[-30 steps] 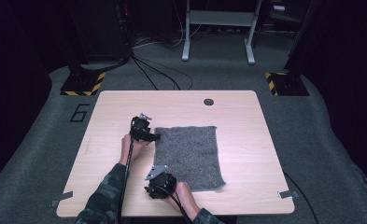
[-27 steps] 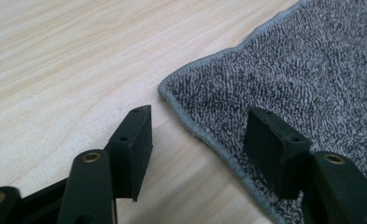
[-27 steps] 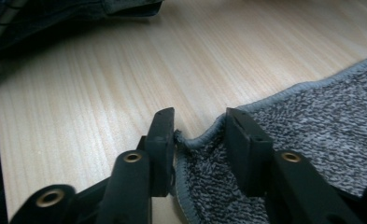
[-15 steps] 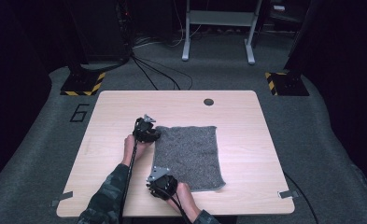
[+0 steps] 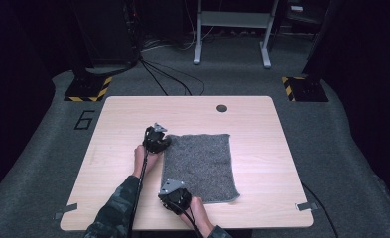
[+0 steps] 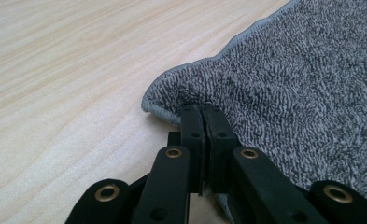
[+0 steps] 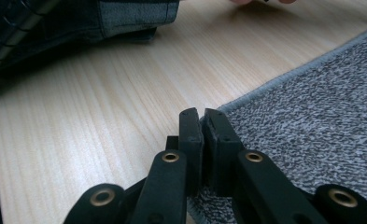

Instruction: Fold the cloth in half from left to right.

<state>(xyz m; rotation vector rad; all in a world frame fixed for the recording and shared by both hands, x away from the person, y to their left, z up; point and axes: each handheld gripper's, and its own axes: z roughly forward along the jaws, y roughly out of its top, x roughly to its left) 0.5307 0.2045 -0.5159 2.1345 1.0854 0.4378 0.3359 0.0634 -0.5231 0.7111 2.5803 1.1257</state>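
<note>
A grey towel point(image 5: 200, 166) lies flat on the wooden table point(image 5: 128, 116). My left gripper point(image 5: 163, 142) is at the towel's far left corner. In the left gripper view its jaws point(image 6: 203, 112) have just been closing and now pinch a raised fold of the towel point(image 6: 302, 84). My right gripper point(image 5: 171, 192) is at the near left corner. There its jaws point(image 7: 202, 116) have just been closing too and stand together on the hemmed edge of the towel point(image 7: 321, 112), which runs under them.
A dark round grommet point(image 5: 222, 108) sits near the table's far edge. Beyond the table stand a metal frame point(image 5: 232, 29), floor cables point(image 5: 167, 79) and two striped black bases point(image 5: 86, 89). The left arm's camouflage sleeve point(image 7: 125, 18) lies across the table.
</note>
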